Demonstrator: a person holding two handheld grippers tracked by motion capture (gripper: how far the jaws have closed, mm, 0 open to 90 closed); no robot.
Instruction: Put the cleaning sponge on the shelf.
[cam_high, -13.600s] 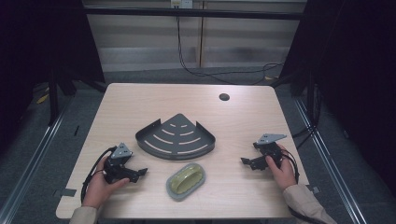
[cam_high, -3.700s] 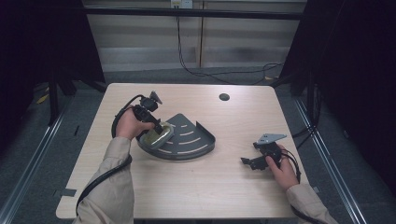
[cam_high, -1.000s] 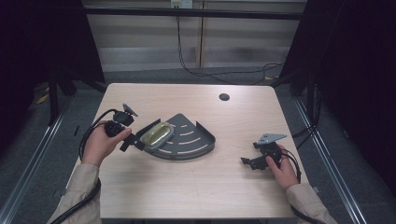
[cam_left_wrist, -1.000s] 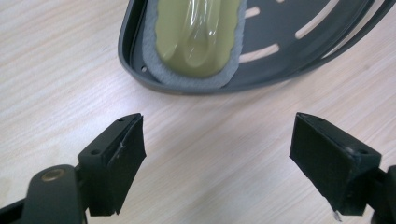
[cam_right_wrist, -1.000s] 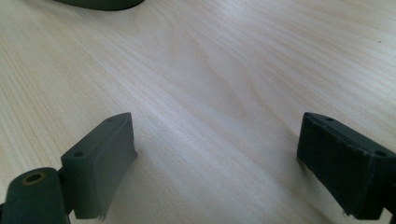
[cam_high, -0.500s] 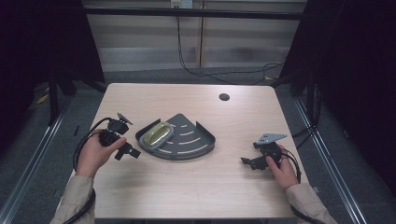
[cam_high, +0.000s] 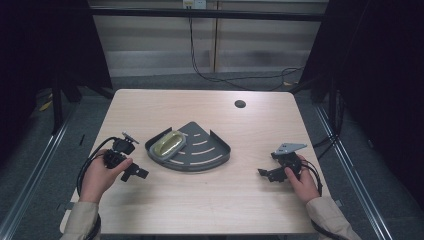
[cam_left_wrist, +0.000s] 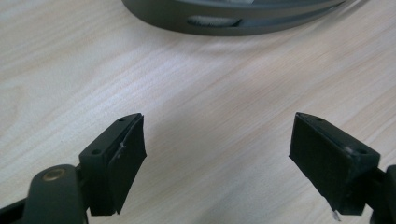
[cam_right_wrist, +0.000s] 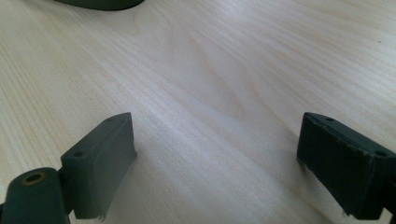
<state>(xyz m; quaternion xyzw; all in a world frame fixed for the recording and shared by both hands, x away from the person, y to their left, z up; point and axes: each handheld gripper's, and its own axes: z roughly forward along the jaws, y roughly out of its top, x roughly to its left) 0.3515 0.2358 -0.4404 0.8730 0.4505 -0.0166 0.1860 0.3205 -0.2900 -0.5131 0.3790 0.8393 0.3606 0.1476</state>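
Left hand (cam_high: 100, 175): enters from the table's 7 o'clock corner, forearm angled toward 1 o'clock, fingers wrapped over the gripper body

Left gripper (cam_high: 136, 172): low over the wood at about 8 o'clock on the table, nose toward 4 o'clock; in the left gripper view its two black jaws stand wide apart with bare wood between them and nothing held

Right hand (cam_high: 300, 181): comes in from the 5 o'clock corner, palm closed around the handle, wrist close to the tabletop

Right gripper (cam_high: 266, 173): at about 4 o'clock on the table, nose toward 9 o'clock, grey three-cornered plate on top; in the right gripper view the jaws are spread wide over empty wood grain

Corner tray (cam_high: 200, 150): dark grey, fan-shaped, slotted floor, low rim; sits near the table's centre, just off the left gripper toward 2 o'clock and well apart from the right gripper; its curved slotted wall (cam_left_wrist: 219, 18) crosses the top of the left gripper view

Soap dish (cam_high: 168, 144): oval, grey rim, yellow-green inside; lies in the tray at its 9 o'clock end, near the left gripper but apart from it

Table (cam_high: 210, 200): pale wood, rounded corners

Cable hole (cam_high: 240, 104): small dark round opening at 1 o'clock, far from both hands

Obstacles: the tray's rim lies between the left gripper and the dish; open wood separates the right gripper from the tray
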